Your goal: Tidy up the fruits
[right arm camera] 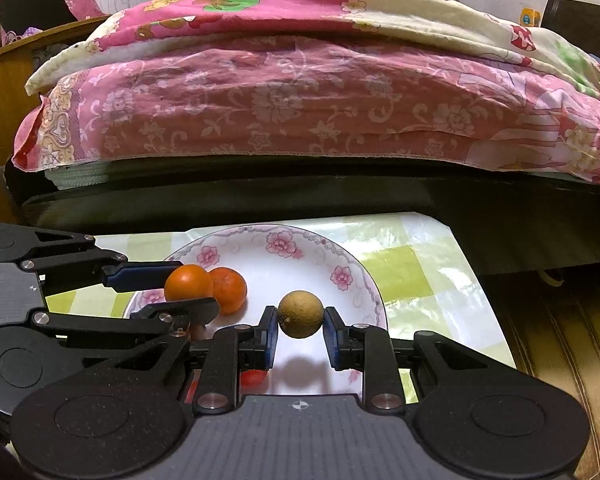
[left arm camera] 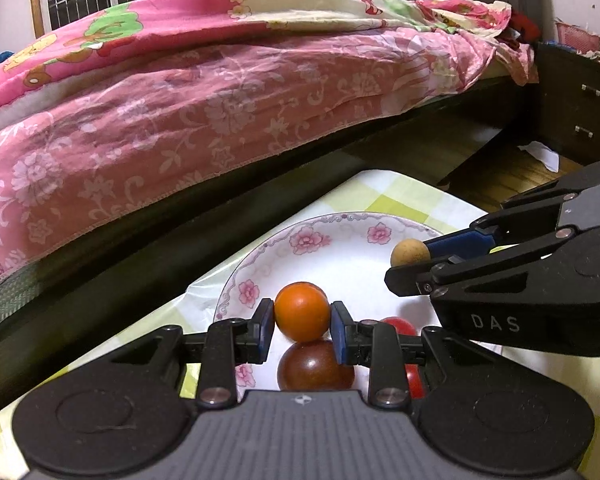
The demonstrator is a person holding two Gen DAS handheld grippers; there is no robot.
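A white floral plate (left arm camera: 340,256) (right arm camera: 300,268) sits on a table with a green-checked cloth. My left gripper (left arm camera: 302,318) is shut on an orange tomato (left arm camera: 302,311) (right arm camera: 188,282) above the plate. A darker orange-brown fruit (left arm camera: 315,365) (right arm camera: 229,289) lies on the plate just below it. Red fruits (left arm camera: 398,326) lie on the plate, partly hidden behind my left fingers. My right gripper (right arm camera: 300,322) (left arm camera: 416,260) is shut on a small tan round fruit (right arm camera: 301,314) (left arm camera: 410,253), held just above the plate's right half.
A bed with pink floral bedding (left arm camera: 180,112) (right arm camera: 300,92) runs close behind the table. A dark nightstand (left arm camera: 576,104) stands at the right. The cloth-covered table (right arm camera: 412,276) extends right of the plate; wooden floor (left arm camera: 500,176) lies beyond.
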